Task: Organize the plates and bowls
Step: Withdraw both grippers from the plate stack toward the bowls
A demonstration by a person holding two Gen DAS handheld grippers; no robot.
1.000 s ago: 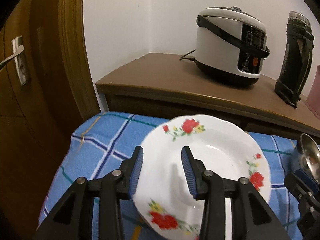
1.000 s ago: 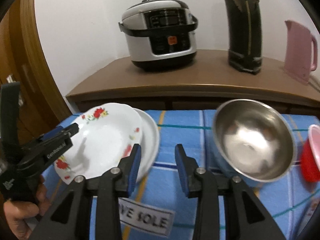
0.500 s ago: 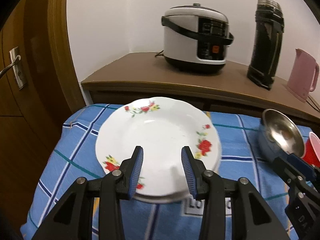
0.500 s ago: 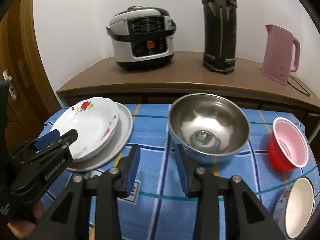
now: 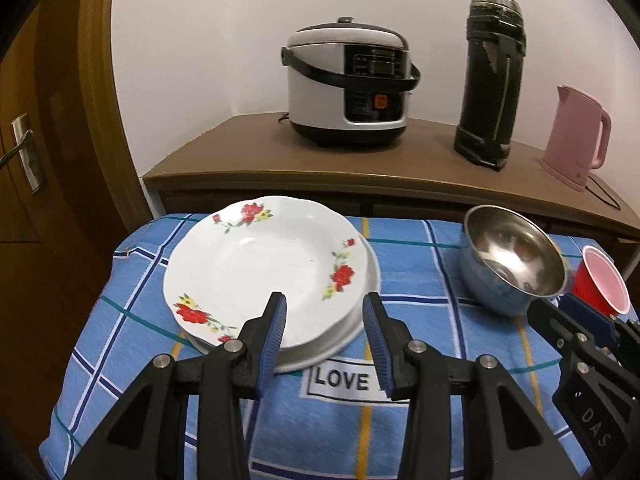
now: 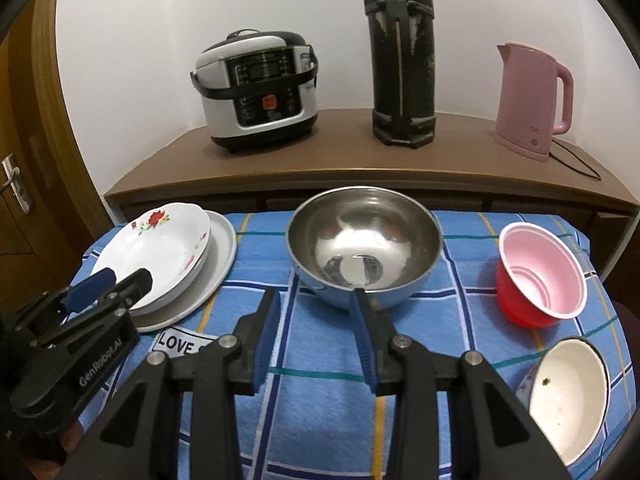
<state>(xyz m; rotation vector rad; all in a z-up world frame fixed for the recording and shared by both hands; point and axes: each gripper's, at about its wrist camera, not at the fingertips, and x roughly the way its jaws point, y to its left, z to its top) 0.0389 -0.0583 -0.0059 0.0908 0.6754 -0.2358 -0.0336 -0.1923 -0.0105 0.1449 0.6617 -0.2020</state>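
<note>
Nearest the lens, at lower centre of each wrist view, the left gripper (image 5: 323,316) and right gripper (image 6: 316,312) stand part open and empty, both now drawn back from the dishes. The floral plate (image 5: 264,264), a second ago under the left jaws, lies released on the grey plate (image 5: 362,312) at centre left. Plates are judged stacked; the steel bowl (image 6: 364,244), red cup (image 6: 540,276) and white bowl (image 6: 568,396) farther right remain unsorted.
</note>
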